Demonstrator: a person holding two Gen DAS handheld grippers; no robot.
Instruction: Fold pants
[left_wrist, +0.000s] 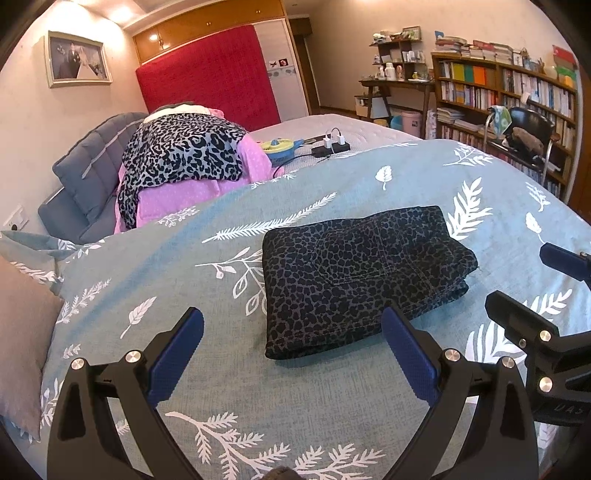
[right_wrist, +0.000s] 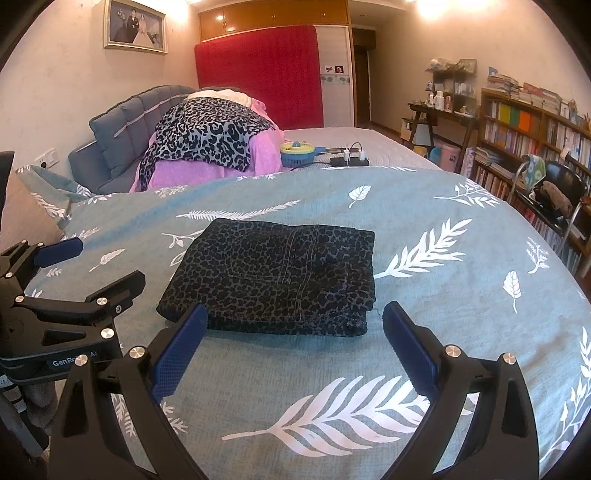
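On the leaf-print bedspread (left_wrist: 332, 177), near the left edge: left gripper (left_wrist: 291, 354) spread wide, empty, hovering short of the folded pants (left_wrist: 354, 273). Centre: pants lying as a compact, layered rectangle, seemingly finished. Right: right gripper (right_wrist: 291, 347) likewise released, holding nothing. Best only to square loose edges gently, without dragging layers apart.

Lighting: warm, fairly bright; ceiling lamps (left_wrist: 122, 13) flare w/ glare at top of both frames. Shadows soft, faint. Optics: strong fisheye bend, dark vignette at corners; centre sharp, edges slightly soft.
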